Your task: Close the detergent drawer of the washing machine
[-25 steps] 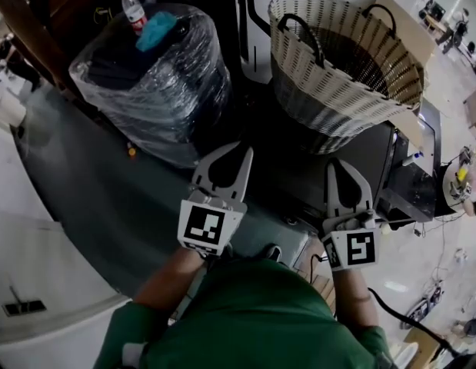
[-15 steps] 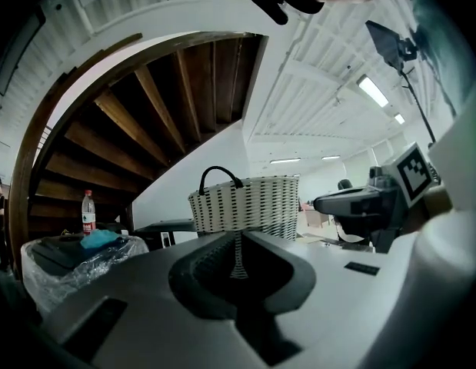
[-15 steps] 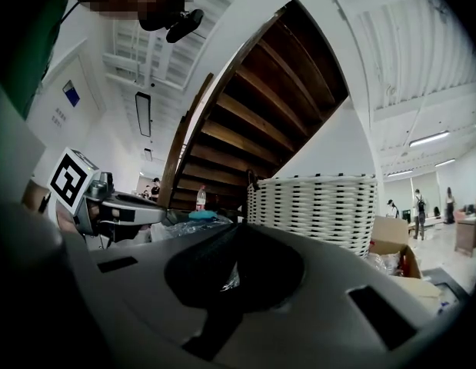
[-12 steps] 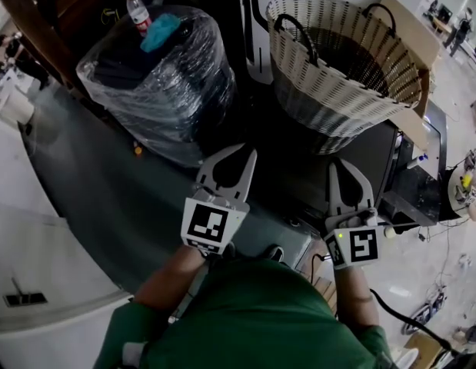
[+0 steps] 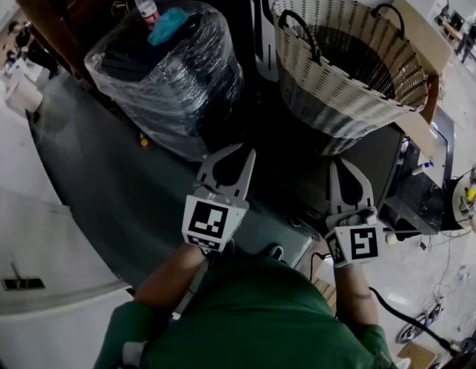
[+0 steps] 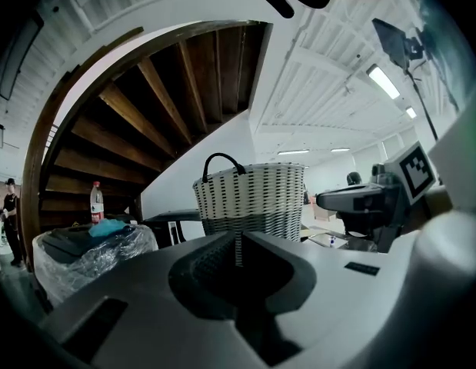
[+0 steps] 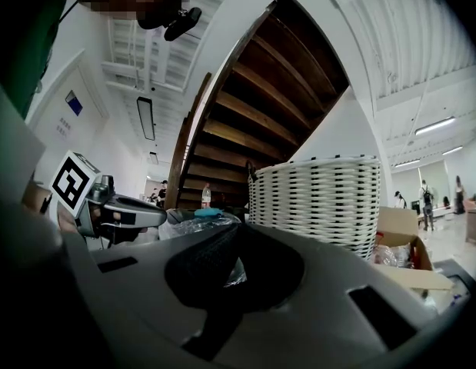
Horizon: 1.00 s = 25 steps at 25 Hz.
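Note:
Both grippers are held up in front of a person in a green top. My left gripper (image 5: 241, 154) is shut with nothing between its jaws, and its tips meet in the left gripper view (image 6: 238, 241). My right gripper (image 5: 337, 164) is also shut and empty, with its jaws closed together in the right gripper view (image 7: 236, 233). Both point toward a dark appliance (image 5: 368, 164) that carries a white woven basket (image 5: 345, 60). I cannot make out a detergent drawer in any view. The basket (image 6: 249, 198) stands beyond the left jaws and shows again as the basket (image 7: 318, 198) past the right jaws.
A dark bundle wrapped in clear plastic (image 5: 168, 75) stands at the left, with a water bottle (image 5: 145, 2) and a blue cloth (image 5: 170, 25) on it. A cardboard box (image 5: 418, 25) sits behind the basket. A wooden staircase (image 6: 145, 98) rises overhead. Cables (image 5: 422, 325) lie on the floor at right.
The head view has shifted slightly, so the bundle and basket sit a little further right. Both grippers stay shut and nearly in the same place.

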{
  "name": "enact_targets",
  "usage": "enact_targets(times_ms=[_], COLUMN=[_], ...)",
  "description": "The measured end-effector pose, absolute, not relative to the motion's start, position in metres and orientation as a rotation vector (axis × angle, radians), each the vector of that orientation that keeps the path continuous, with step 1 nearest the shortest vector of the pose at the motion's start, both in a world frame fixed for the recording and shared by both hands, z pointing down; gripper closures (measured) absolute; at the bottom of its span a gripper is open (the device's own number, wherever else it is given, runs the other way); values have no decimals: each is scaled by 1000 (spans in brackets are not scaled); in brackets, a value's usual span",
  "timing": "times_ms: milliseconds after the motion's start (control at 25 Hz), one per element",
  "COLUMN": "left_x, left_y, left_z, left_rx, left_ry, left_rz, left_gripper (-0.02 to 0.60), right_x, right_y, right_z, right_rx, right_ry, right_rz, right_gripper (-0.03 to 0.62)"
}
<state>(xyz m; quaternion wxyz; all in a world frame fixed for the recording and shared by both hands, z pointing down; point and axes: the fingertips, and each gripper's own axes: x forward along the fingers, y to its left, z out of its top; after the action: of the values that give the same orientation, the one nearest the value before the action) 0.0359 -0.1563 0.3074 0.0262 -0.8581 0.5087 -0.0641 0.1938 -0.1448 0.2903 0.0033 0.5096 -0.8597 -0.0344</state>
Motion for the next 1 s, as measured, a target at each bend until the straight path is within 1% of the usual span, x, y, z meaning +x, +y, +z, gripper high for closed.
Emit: enact_targets(times_ms=[600,1000], left_x=[30,9], left_y=[-152,-151], left_z=[321,329], left_rx=[-2602,-2596], left_ry=[1659,1699], left_rz=[-280,-304], left_gripper=[540,540], right_x=[191,171], right_y=[-149,-150], right_z=[299,304], right_rx=[1515,1472], right_ry=[-2758,-2769], right_rz=[-82,-69], right_gripper=[574,576])
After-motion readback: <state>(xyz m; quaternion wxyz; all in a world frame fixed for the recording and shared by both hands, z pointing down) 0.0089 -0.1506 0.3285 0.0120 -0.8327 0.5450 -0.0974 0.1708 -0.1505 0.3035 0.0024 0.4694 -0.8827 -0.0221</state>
